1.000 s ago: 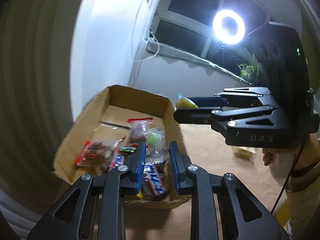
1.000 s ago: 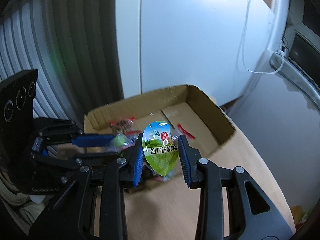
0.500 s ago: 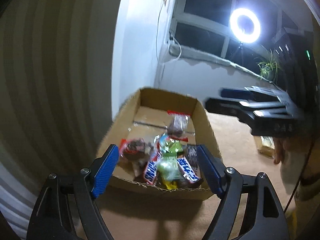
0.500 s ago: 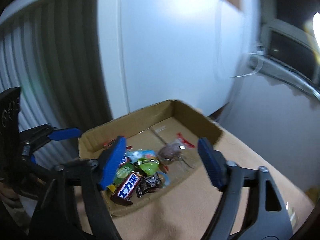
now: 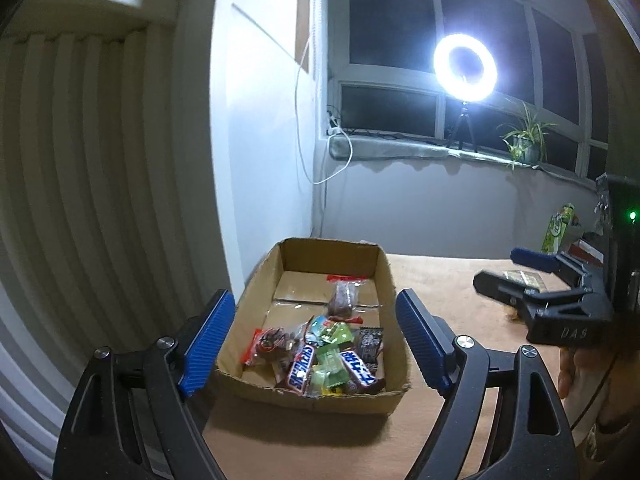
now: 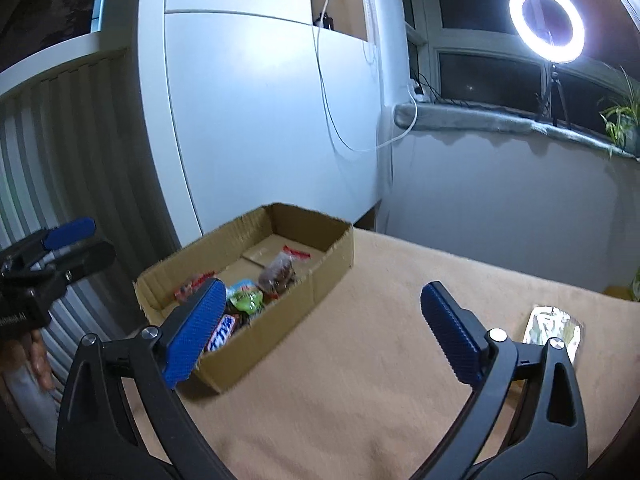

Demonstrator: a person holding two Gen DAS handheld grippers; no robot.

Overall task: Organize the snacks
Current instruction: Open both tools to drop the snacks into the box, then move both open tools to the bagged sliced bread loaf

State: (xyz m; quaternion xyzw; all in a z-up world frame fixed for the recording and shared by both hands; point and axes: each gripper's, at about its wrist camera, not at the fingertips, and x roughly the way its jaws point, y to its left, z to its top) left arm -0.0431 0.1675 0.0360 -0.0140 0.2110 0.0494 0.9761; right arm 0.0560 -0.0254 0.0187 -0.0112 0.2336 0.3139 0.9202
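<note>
An open cardboard box stands on the tan cloth at the table's left end. Several wrapped snacks lie in it: a Snickers bar, green packets and a red-topped brown packet. My left gripper hovers before the box; its jaws are opening, with nothing between them. My right gripper hangs over the cloth beside the box; its jaws are opening too, and they are empty. Each gripper shows in the other's view: the right gripper, the left gripper.
A silver foil packet lies on the cloth to the right. A green carton stands at the far right. A ring light and a plant sit on the windowsill. White wall and ribbed panel lie left of the box.
Both grippers went from shut to wide apart. The left let go of a clear green candy packet, the right of a green oval packet; both lie in the box. Both drew back.
</note>
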